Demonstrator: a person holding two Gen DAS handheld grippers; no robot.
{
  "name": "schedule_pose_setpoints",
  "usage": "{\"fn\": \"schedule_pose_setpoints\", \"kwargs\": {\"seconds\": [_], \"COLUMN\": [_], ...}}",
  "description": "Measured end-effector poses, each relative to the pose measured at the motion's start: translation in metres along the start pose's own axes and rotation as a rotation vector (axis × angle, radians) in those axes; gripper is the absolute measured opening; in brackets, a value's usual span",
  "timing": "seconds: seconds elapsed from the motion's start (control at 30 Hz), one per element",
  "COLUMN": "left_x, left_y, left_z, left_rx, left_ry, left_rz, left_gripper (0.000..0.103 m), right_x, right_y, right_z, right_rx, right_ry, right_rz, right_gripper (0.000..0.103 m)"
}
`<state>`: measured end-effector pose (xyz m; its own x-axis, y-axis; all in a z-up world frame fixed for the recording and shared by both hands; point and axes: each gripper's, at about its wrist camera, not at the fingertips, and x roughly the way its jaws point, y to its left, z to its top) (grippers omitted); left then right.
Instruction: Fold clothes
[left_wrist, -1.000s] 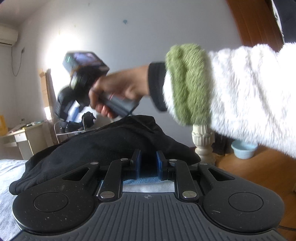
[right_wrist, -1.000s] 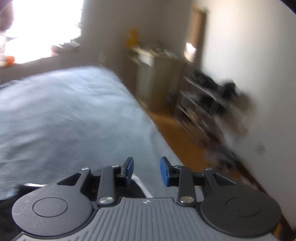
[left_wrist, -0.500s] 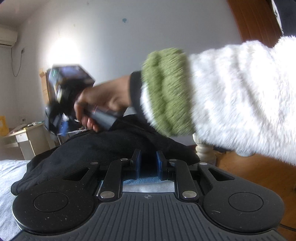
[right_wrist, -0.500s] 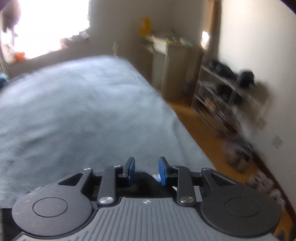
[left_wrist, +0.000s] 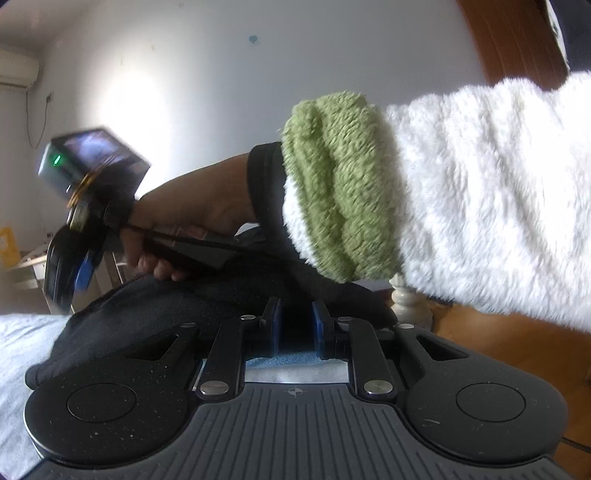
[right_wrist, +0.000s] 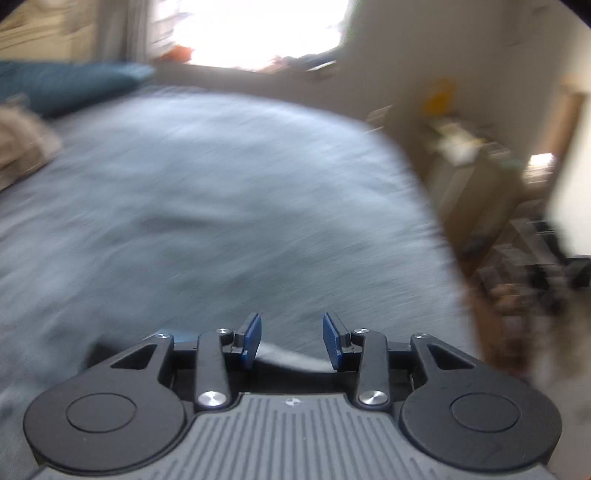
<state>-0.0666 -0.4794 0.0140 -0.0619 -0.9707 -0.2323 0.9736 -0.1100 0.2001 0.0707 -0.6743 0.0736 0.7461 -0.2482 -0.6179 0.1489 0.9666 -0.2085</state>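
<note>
A black garment (left_wrist: 177, 306) lies bunched on the pale bed cover (left_wrist: 18, 343), right in front of my left gripper (left_wrist: 295, 325). Its blue pads stand close together with black cloth pinched between them. Beyond the garment a hand in a white fleece sleeve with a green cuff (left_wrist: 332, 184) carries my right gripper (left_wrist: 79, 275), blurred and tipped down at the garment's far left end. In the right wrist view the right gripper (right_wrist: 291, 339) hangs over the grey-blue blanket (right_wrist: 184, 203). Its jaws are opening and nothing shows between the pads.
A blue pillow (right_wrist: 74, 85) and a beige cloth (right_wrist: 22, 147) lie at the head of the bed below a bright window. Shelves and cabinets (right_wrist: 517, 240) line the wall on the right. A white bedpost (left_wrist: 406, 299) stands over the wooden floor (left_wrist: 498, 339).
The right hand has swung left and down past the garment, and its view has panned across the bed toward the pillow. Its pads stand wider apart. The left gripper has kept still.
</note>
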Motion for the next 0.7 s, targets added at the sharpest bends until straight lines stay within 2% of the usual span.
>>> {"fn": "schedule_pose_setpoints", "kwargs": {"seconds": [0.07,0.13,0.23,0.33,0.4,0.47,0.53,0.63,0.7], "left_x": [-0.002,-0.004,-0.007,-0.013,-0.018,-0.019,-0.017,-0.029,-0.044], "left_y": [0.001,0.003,0.003,0.001,-0.004,-0.005,-0.007,-0.01,-0.013], "left_z": [0.001,0.002,0.006,0.011,0.015,0.017,0.018,0.014,0.011], "left_rx": [-0.002,-0.019,-0.03,-0.018,-0.01,-0.017,-0.026,-0.035,-0.053], "left_ry": [0.003,0.007,0.016,0.029,0.037,0.06,0.091,0.14,0.164], "left_rz": [0.003,0.005,0.014,0.026,0.032,0.044,0.059,0.09,0.116], "left_gripper": [0.017,0.017,0.018,0.021,0.023,0.025,0.026,0.028,0.032], "right_x": [-0.018,-0.054,-0.112,-0.162,-0.187,-0.2,-0.196,-0.178,-0.19], "right_y": [-0.015,-0.033,-0.06,-0.077,-0.07,-0.053,-0.042,-0.032,-0.038], "right_z": [-0.001,-0.007,-0.024,-0.049,-0.072,-0.097,-0.122,-0.163,-0.189], "right_rx": [0.049,0.096,0.167,0.149,0.101,0.084,0.121,0.199,0.306], "right_ry": [-0.078,-0.149,-0.21,-0.183,-0.18,-0.157,-0.123,-0.036,-0.034], "right_rz": [-0.062,-0.109,-0.185,-0.169,-0.154,-0.153,-0.148,-0.237,-0.321], "right_gripper": [0.039,0.039,0.039,0.04,0.04,0.04,0.04,0.04,0.04]}}
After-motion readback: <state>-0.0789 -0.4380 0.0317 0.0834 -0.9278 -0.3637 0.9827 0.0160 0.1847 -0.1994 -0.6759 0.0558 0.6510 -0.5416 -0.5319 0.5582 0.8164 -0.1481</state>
